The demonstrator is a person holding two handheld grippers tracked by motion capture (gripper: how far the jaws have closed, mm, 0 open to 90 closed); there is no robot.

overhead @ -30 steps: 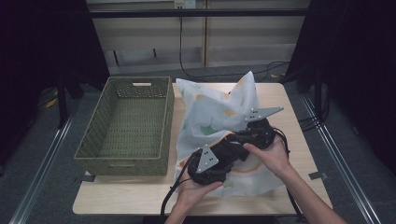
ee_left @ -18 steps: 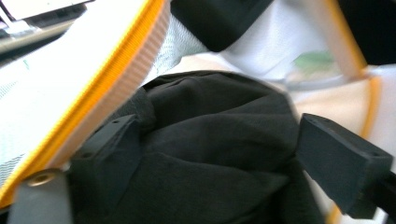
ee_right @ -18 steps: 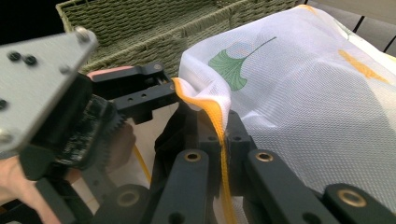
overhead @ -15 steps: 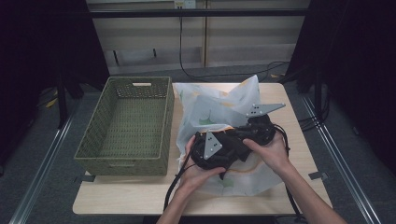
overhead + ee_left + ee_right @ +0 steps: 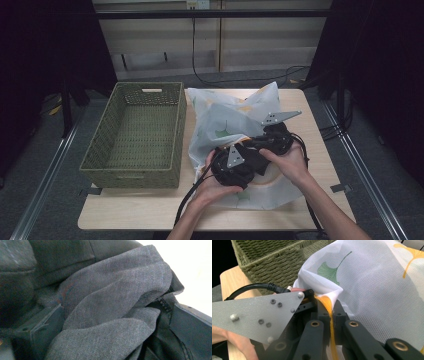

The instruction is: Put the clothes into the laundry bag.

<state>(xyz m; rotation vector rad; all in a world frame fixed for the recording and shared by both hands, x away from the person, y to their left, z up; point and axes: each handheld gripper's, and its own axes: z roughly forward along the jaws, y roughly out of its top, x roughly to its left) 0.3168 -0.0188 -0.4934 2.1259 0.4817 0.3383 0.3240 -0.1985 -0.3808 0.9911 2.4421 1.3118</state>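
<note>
On the table [image 5: 150, 215], grey cloth [image 5: 112, 307] fills the left gripper view.

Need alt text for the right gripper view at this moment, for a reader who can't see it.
The right gripper has its two black jaws shut on the orange-edged rim of a white mesh bag printed with green and yellow leaves. To the left is the grey three-cornered plate of the left gripper, and behind it a green woven basket on the light wooden table.
</note>
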